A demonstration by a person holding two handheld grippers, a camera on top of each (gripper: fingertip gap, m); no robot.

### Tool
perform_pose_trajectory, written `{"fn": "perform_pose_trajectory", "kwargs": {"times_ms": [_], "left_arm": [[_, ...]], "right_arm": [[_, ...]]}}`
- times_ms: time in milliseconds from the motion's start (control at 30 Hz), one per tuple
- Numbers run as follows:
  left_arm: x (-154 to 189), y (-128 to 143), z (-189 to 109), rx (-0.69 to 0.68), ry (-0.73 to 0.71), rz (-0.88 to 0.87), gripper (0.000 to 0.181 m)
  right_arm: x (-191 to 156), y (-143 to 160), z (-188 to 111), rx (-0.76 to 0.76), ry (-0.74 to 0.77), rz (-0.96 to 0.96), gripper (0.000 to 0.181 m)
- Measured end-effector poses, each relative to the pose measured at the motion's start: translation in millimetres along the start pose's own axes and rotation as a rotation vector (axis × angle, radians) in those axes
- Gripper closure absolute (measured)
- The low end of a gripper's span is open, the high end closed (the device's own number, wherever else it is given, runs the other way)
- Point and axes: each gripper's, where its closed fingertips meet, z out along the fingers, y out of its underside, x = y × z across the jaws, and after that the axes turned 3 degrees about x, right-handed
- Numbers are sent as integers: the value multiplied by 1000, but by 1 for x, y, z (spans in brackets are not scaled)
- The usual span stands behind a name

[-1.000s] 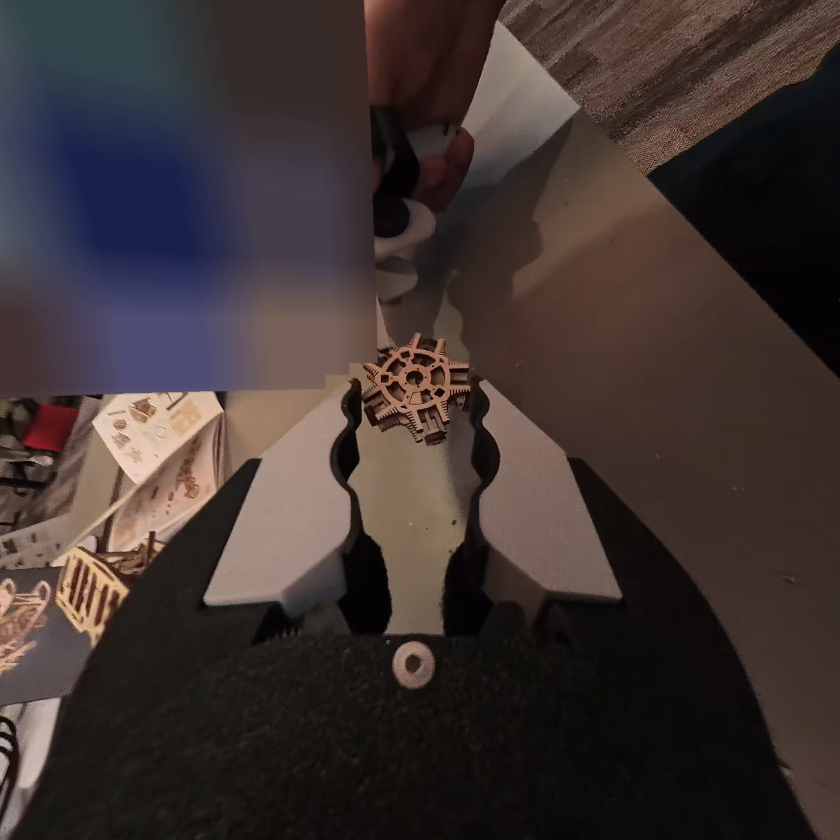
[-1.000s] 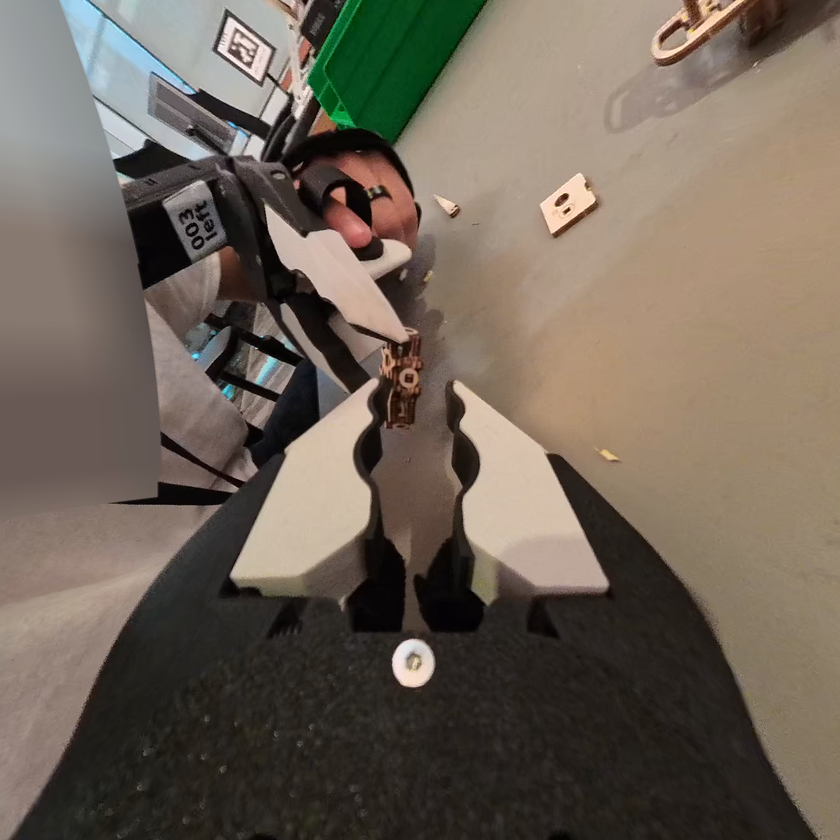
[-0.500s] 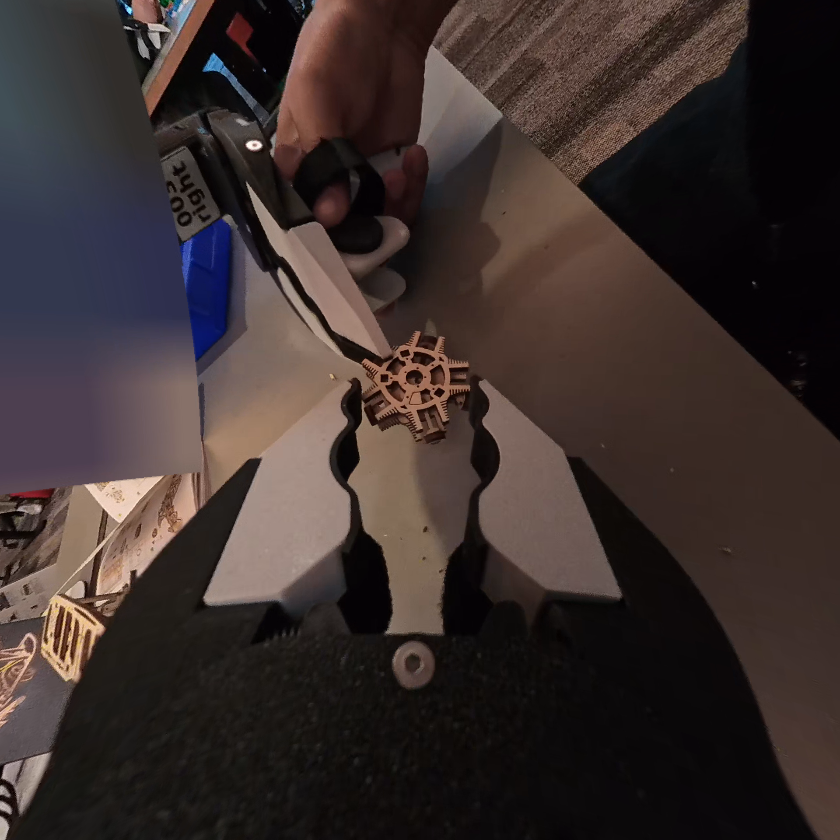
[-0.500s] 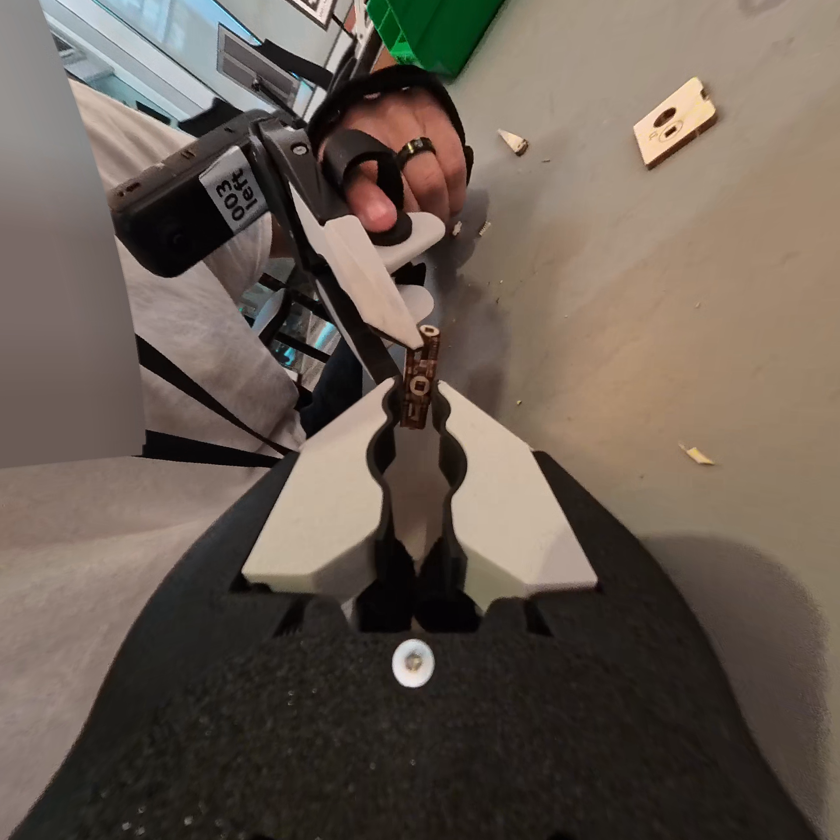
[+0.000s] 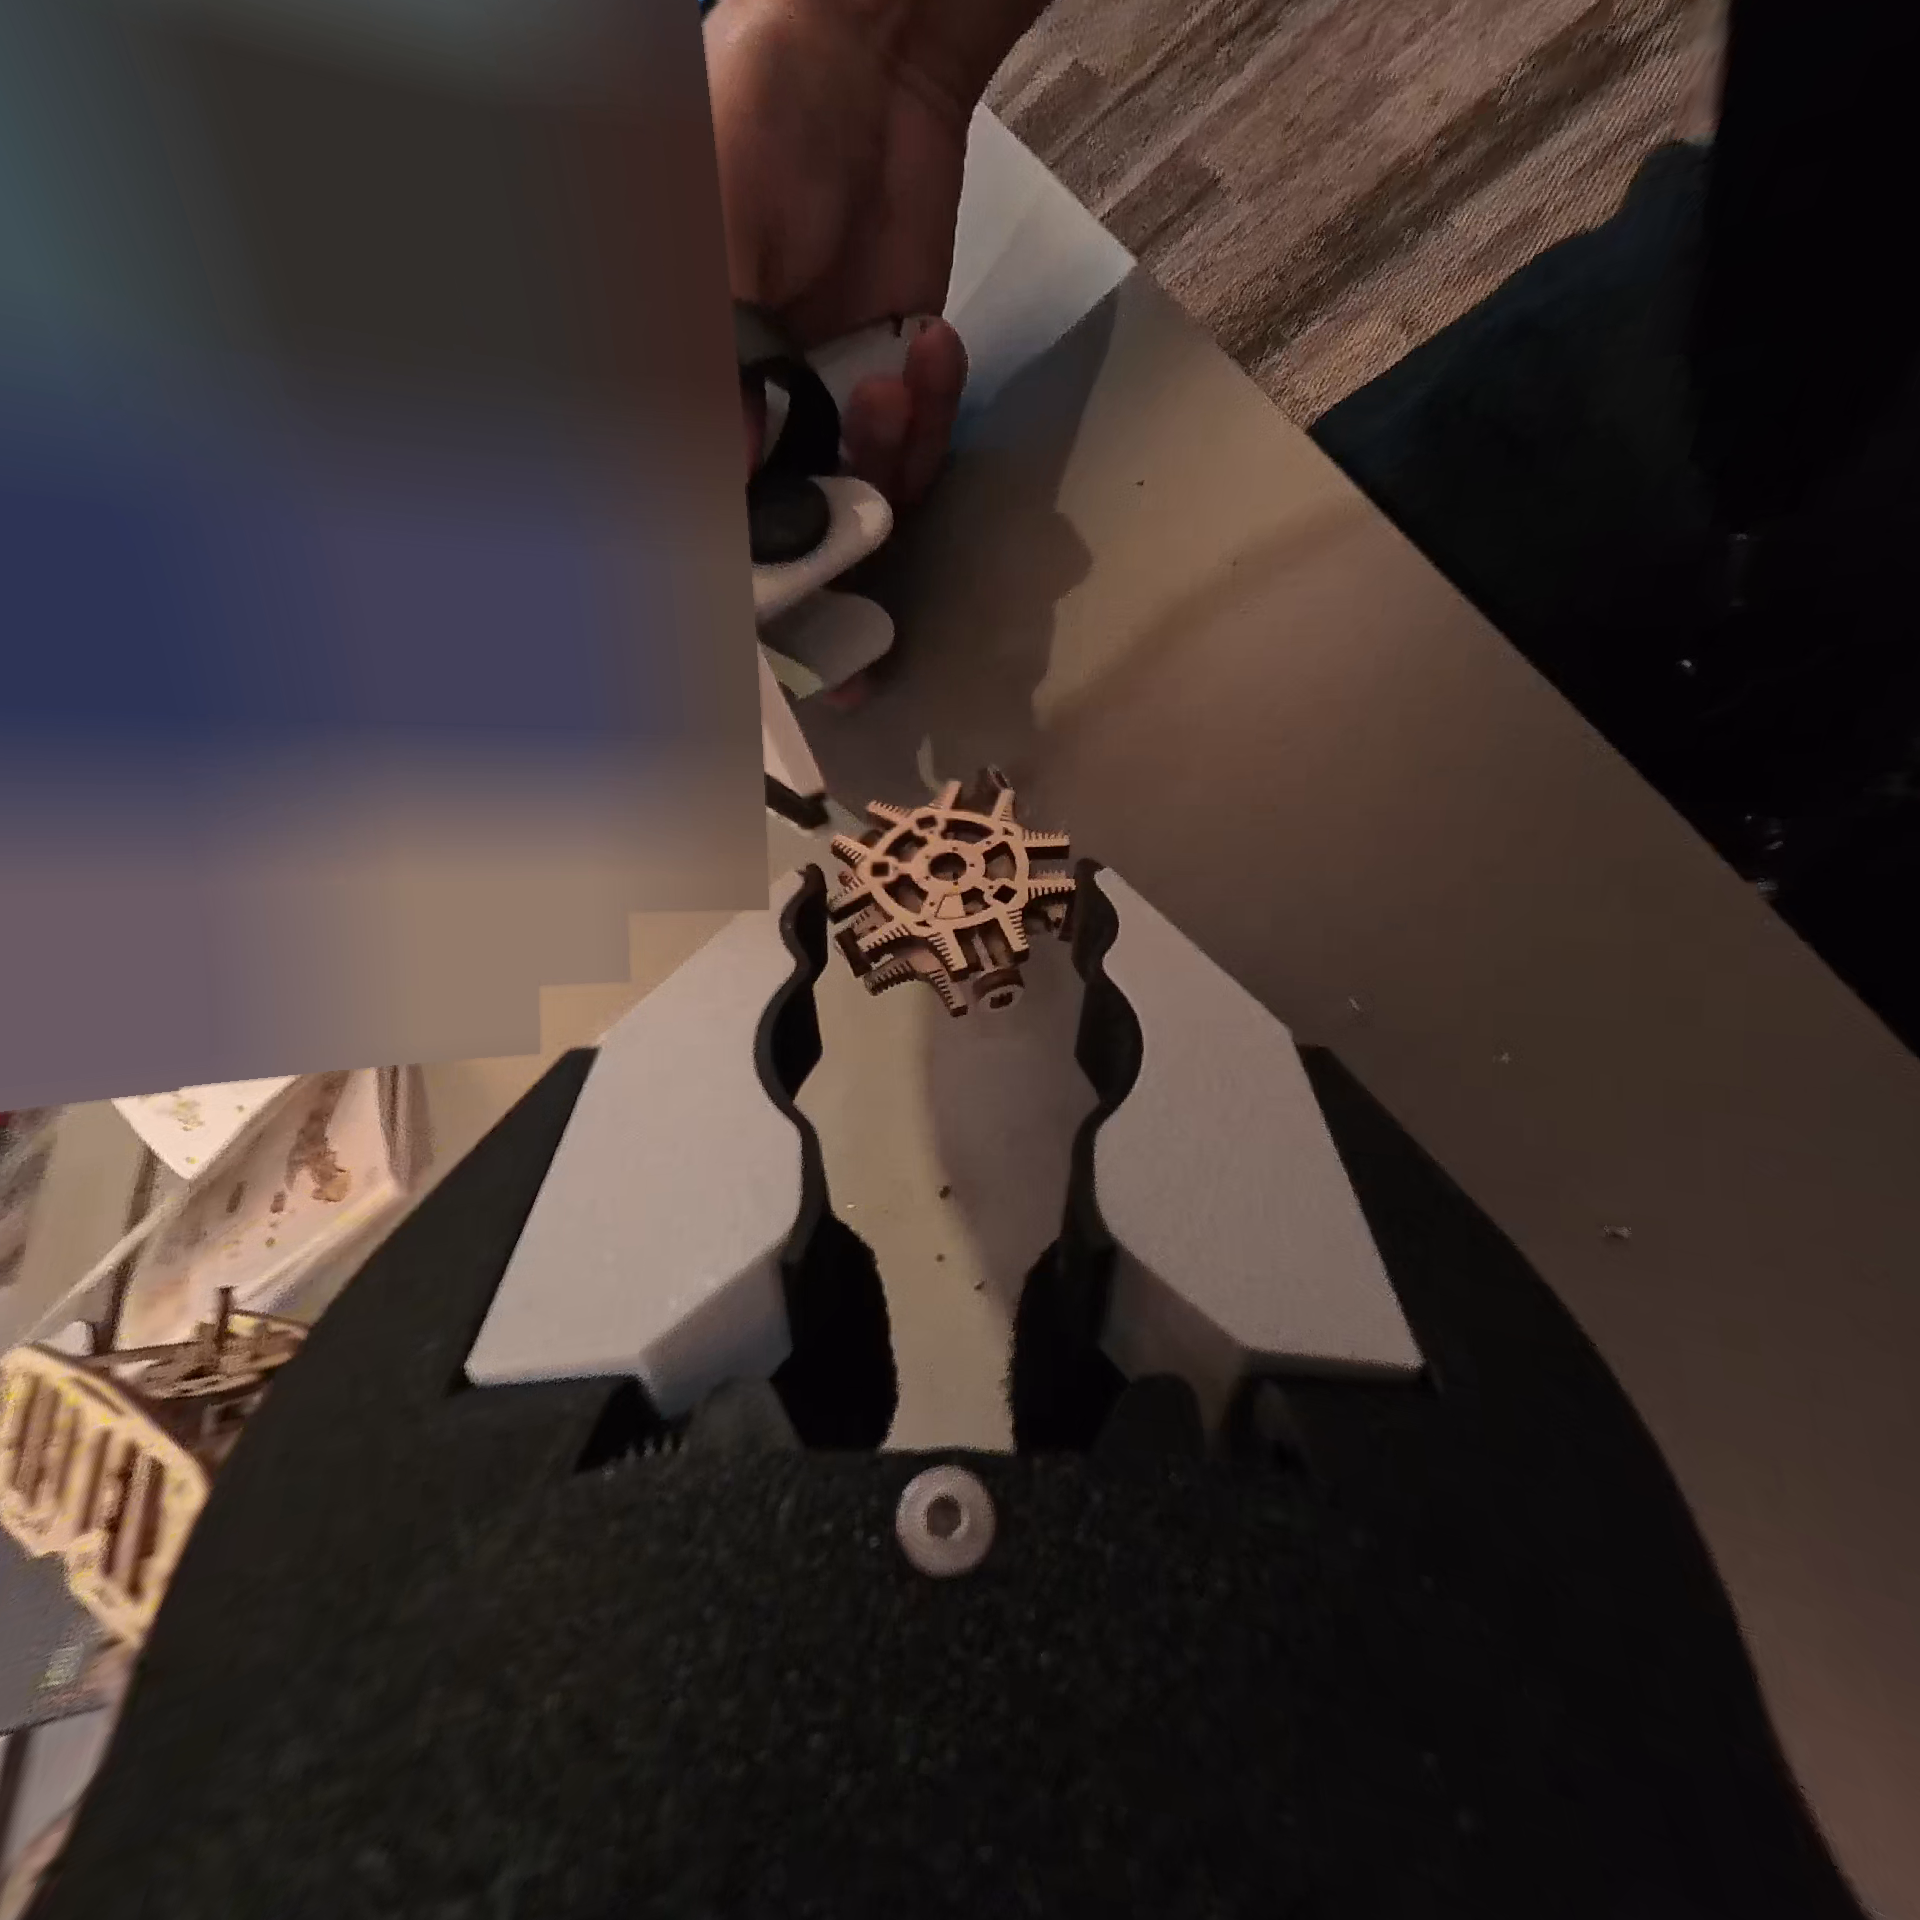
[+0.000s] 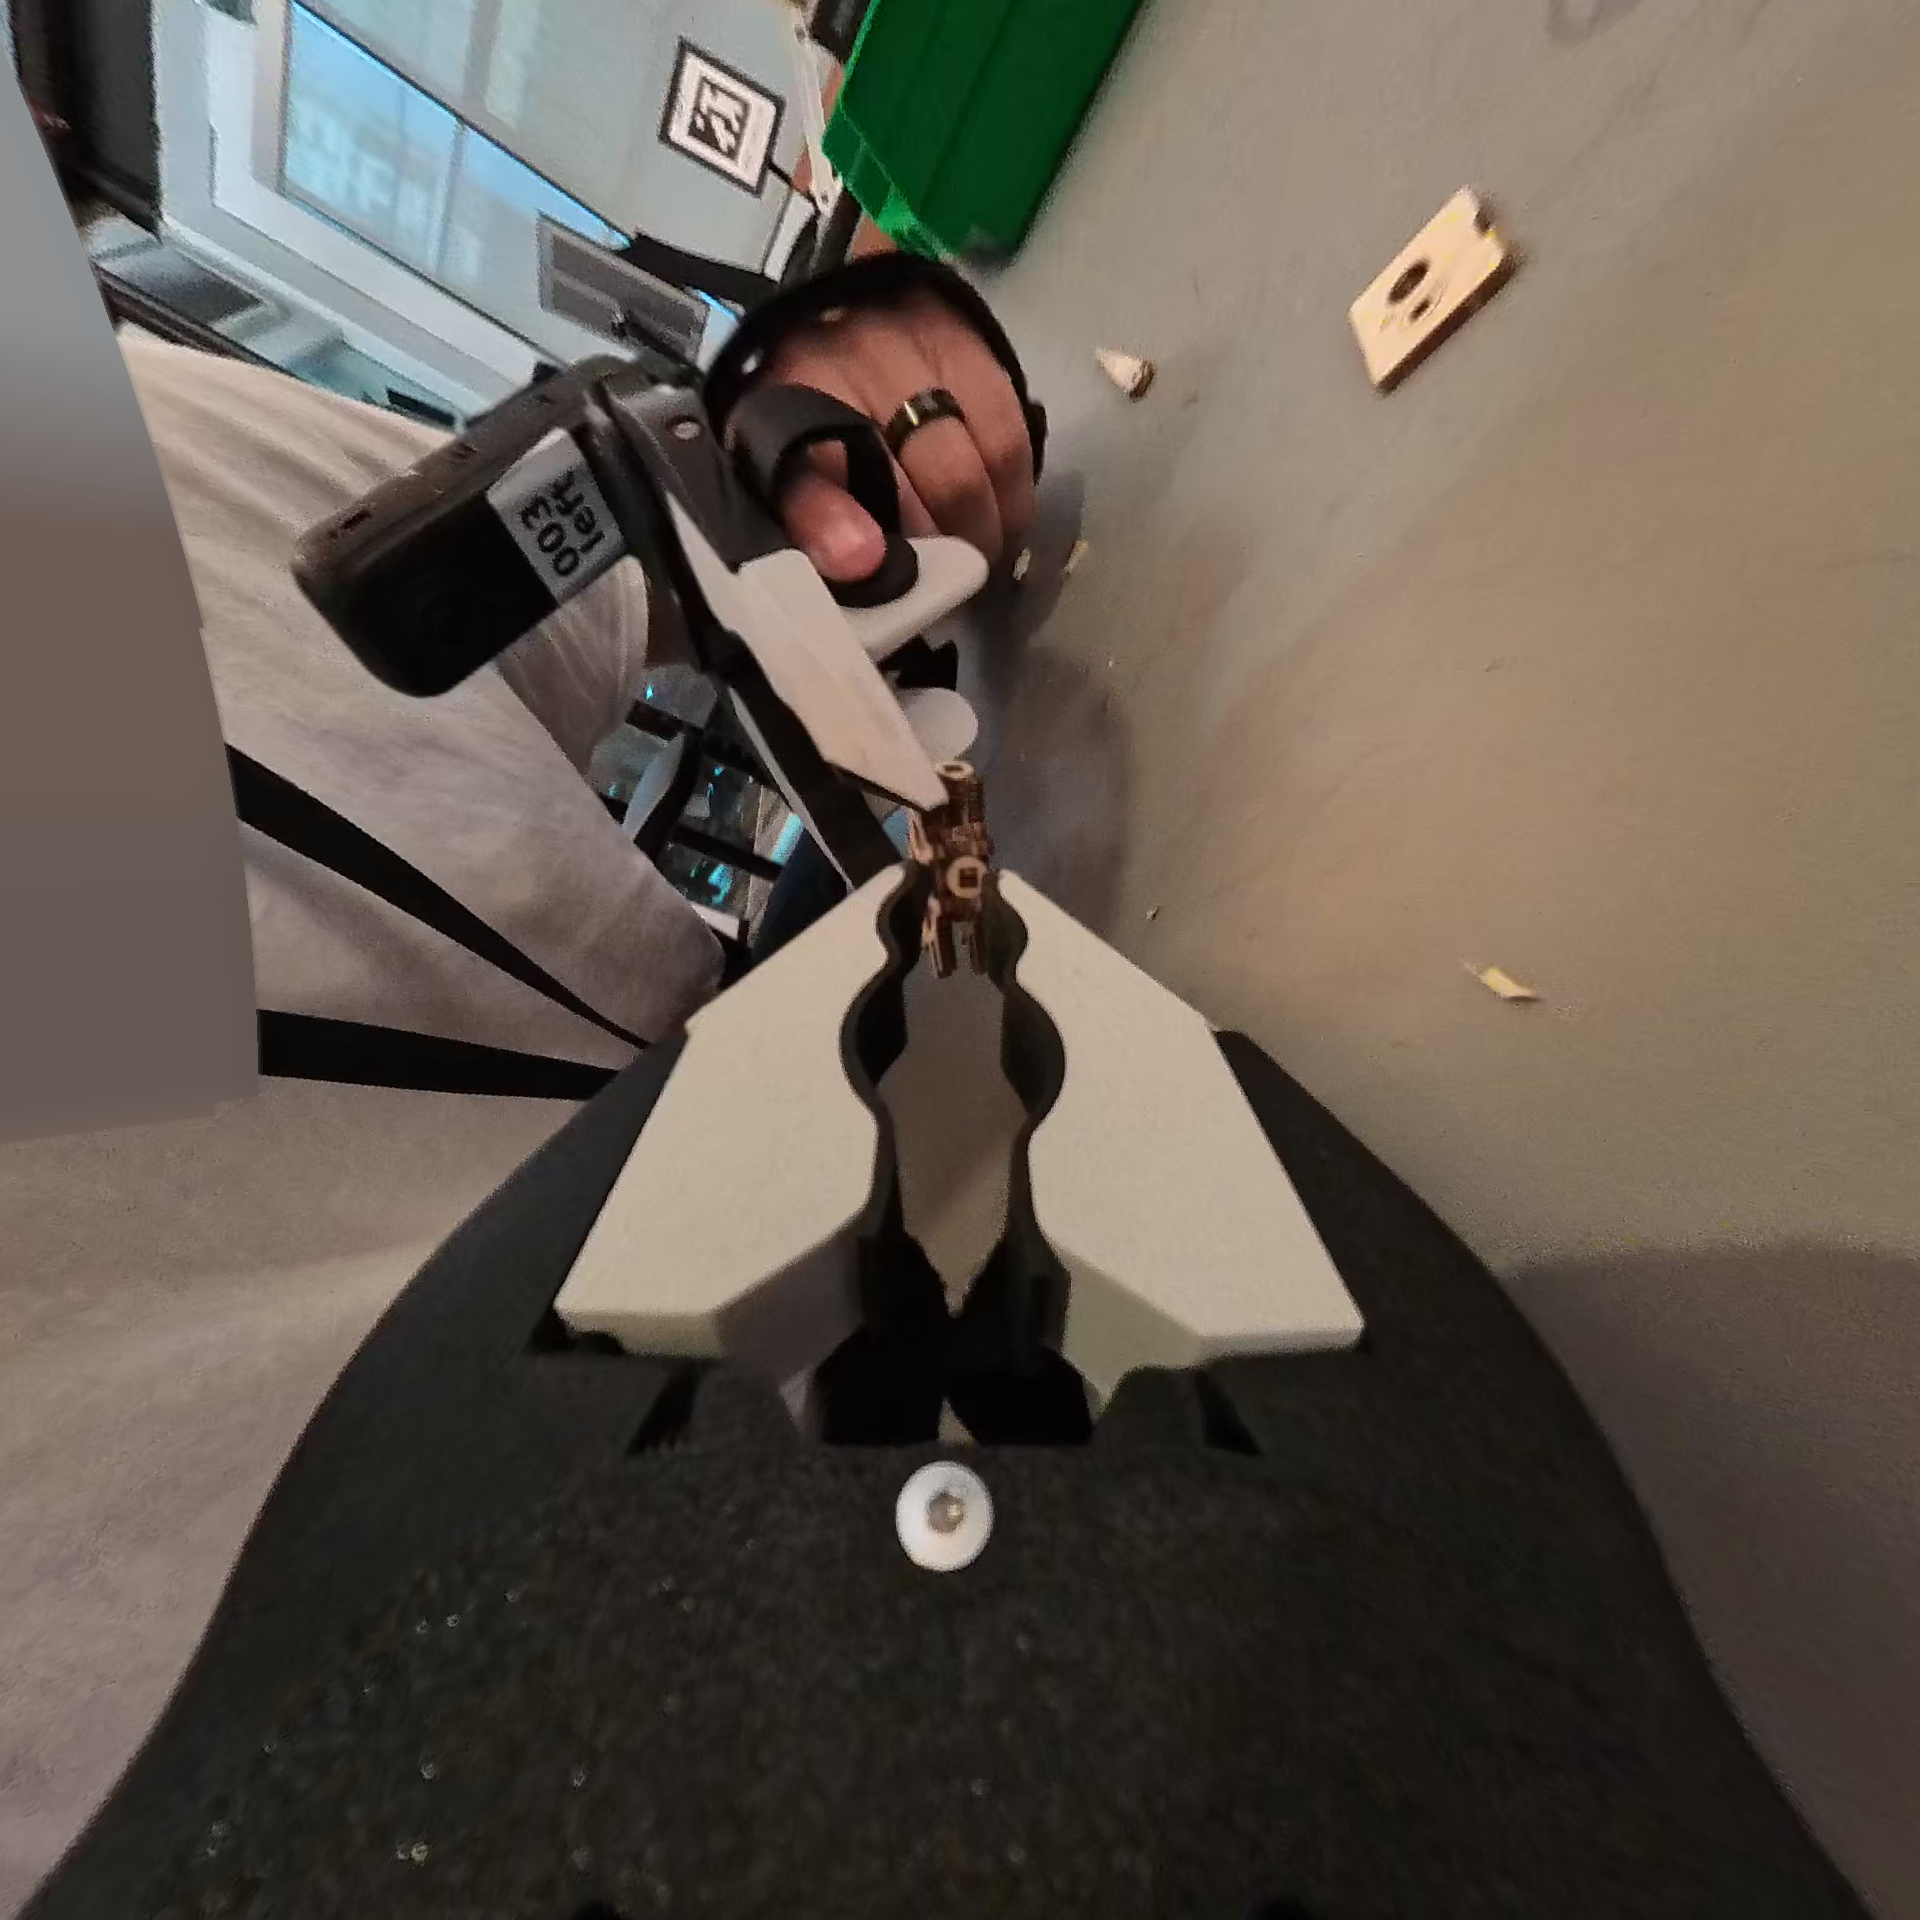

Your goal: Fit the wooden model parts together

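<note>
A round wooden gear-like assembly [image 5: 948, 896] with toothed spokes is held above the grey table [image 5: 1351, 831]. My left gripper [image 5: 951, 894] is shut on it, one finger on each side of its rim. In the right wrist view the same assembly [image 6: 958, 878] shows edge-on. My right gripper [image 6: 951, 899] is shut on it across its flat faces. The left gripper's white finger [image 6: 831, 696] meets the top of the assembly there. In the left wrist view the right gripper is mostly hidden behind a blurred patch; only its handle [image 5: 821, 540] and a hand show.
A small square wooden plate [image 6: 1429, 301] and wood scraps [image 6: 1496, 982] lie on the table. A green bin [image 6: 966, 114] stands at the back. A slatted wooden model part [image 5: 83, 1455] and instruction sheets [image 5: 260, 1164] lie at lower left. The table edge [image 5: 1299, 416] borders carpet. The grippers are tip to tip, or close to it.
My right gripper was open beside the assembly one second ago and has shut on it. My left gripper has kept its hold. Both views have shifted slightly.
</note>
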Motion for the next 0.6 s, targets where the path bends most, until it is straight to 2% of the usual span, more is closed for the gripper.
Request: {"fn": "perform_pose_trajectory", "kwargs": {"times_ms": [33,233,333,500,600], "left_arm": [[0,2,0,-1,12,-34,137],[-6,15,-2,15,82,-273,137],[-10,17,-2,14,128,-379,136],[1,29,5,-79,240,-470,136],[0,31,4,-91,230,-494,134]], "right_arm": [[0,-3,-2,22,-1,-9,172],[3,-8,-13,73,63,-93,172],[4,5,-3,-6,109,-162,170],[14,9,4,-39,299,-337,165],[22,15,8,-71,440,-425,150]]}}
